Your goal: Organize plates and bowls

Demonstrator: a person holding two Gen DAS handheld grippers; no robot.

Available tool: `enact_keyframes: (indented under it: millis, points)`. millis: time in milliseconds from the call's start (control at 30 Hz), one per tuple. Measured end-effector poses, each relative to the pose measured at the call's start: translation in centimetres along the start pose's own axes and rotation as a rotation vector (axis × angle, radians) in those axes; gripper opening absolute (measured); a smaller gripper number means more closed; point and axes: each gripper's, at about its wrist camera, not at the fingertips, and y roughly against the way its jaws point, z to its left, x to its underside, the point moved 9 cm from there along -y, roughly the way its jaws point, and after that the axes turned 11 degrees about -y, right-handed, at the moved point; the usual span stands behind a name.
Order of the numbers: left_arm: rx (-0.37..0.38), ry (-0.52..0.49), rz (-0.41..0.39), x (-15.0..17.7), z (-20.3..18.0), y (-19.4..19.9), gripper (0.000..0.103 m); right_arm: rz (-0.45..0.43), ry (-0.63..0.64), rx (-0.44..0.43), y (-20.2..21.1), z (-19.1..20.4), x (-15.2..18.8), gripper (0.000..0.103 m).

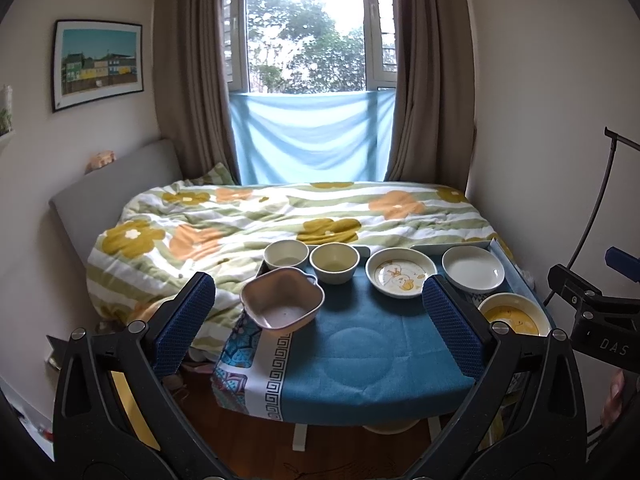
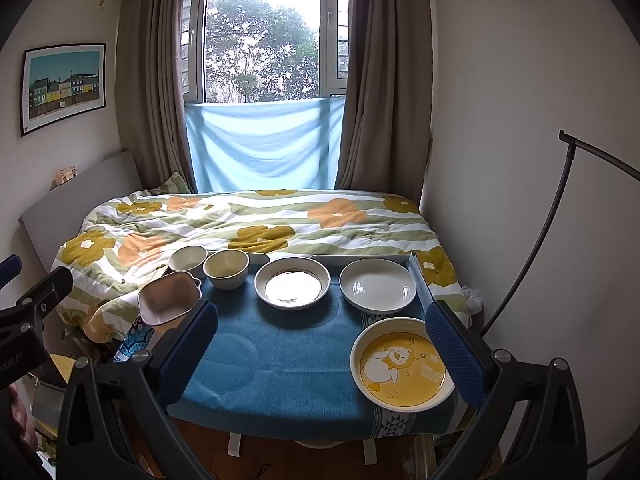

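On a small table under a blue cloth stand two cream round bowls, a pink square bowl at the left edge, a duck-print plate, a plain white plate and a yellow duck plate. The right wrist view shows the same set: cream bowls, pink bowl, rimmed plate, white plate, yellow duck plate. My left gripper and right gripper both hover open, short of the table, holding nothing.
A bed with a flowered duvet lies right behind the table, under a curtained window. A black lamp stand arcs along the right wall. A grey tray lies behind the plates. Wooden floor shows below the table.
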Motion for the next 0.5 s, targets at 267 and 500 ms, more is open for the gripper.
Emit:
enact_keyframes:
  millis: [267, 500]
  points:
    - [-0.001, 0.000, 0.013, 0.07, 0.00, -0.43, 0.102, 0.002, 0.000, 0.002, -0.08, -0.12, 0.03, 0.103]
    - [0.008, 0.001, 0.016, 0.10, 0.00, -0.59, 0.102, 0.002, 0.000, 0.002, -0.11, -0.22, 0.11, 0.103]
